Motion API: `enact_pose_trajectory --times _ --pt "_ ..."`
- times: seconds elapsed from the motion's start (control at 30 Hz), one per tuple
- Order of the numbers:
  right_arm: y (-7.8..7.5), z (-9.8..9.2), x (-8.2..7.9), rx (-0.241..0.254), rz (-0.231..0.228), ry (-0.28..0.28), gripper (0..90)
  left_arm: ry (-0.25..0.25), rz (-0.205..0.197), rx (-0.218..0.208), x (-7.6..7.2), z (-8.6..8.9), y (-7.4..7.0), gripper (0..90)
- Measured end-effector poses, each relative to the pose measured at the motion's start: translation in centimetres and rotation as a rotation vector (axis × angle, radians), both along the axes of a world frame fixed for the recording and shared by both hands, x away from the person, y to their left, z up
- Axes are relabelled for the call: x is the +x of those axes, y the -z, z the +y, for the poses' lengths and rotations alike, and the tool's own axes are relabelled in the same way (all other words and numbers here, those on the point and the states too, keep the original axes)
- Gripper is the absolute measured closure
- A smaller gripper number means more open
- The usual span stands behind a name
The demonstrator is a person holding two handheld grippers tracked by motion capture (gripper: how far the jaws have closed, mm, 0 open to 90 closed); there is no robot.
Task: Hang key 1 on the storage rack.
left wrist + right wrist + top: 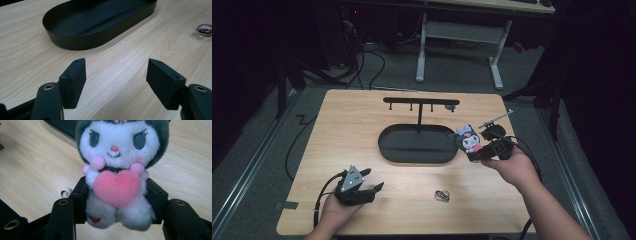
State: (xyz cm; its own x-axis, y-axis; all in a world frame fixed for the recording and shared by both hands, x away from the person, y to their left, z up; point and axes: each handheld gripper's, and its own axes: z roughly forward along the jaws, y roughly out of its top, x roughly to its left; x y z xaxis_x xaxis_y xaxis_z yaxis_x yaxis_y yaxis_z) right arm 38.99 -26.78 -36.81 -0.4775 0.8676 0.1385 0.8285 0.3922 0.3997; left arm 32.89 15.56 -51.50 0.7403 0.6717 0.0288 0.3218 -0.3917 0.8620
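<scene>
The right tool (476, 150) is clamped about halfway shut on the lower body of a small plush toy with a white face, dark grey hood and pink felt heart (117, 170); in the right gripper view both jaws press into its fluffy sides just below the heart. The toy is held above the pale wooden tabletop (352, 130), just beside the right end of the black oval metal tray (412, 145) from which a thin black post rises to a crossbar with small hooks (421, 103). The left tool (362, 186) rests near the front left of the tabletop with its jaws wide apart and nothing between them. A small silver ring (442, 194) lies on the wood near the front edge.

The step looks like carrying the toy to the rack to hang it. To do that well, the grip should stay low on the body so the top of the head is free. Whether a loop sits there I cannot tell. Approach the hook slowly and level, since the slim post would probably tip or slide if bumped.
</scene>
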Motion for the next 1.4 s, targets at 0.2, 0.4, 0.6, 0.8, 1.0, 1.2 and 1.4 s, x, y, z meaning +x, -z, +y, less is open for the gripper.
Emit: enact_pose_trajectory --times 0.2,0.4,0.6,0.8,1.0,1.2,1.4 --pt "-0.9 0.2 0.6 0.008 -0.011 0.002 47.9 0.007 0.000 0.004 0.0 0.0 0.0 33.0" --pt "-1.7 0.5 1.3 0.007 -0.023 0.004 47.9 0.009 -0.005 0.004 0.0 -0.1 0.0 33.0" --pt "-2.7 1.1 2.0 0.014 -0.039 0.004 47.9 0.014 -0.003 0.008 -0.1 -0.1 0.0 33.0" --pt "-3.6 1.7 2.6 0.016 -0.049 0.005 47.9 0.014 -0.006 0.004 -0.1 0.0 0.0 33.0" --pt "-4.2 1.9 3.1 0.019 -0.047 0.015 47.9 0.010 -0.010 -0.001 -0.1 0.0 -0.1 33.0" --pt "-5.2 2.2 3.4 0.015 -0.060 0.020 47.9 0.016 -0.010 0.005 -0.2 0.0 -0.1 33.0" --pt "-5.6 2.3 3.8 0.030 -0.074 0.020 47.9 0.016 -0.015 0.007 -0.1 0.0 -0.2 33.0"
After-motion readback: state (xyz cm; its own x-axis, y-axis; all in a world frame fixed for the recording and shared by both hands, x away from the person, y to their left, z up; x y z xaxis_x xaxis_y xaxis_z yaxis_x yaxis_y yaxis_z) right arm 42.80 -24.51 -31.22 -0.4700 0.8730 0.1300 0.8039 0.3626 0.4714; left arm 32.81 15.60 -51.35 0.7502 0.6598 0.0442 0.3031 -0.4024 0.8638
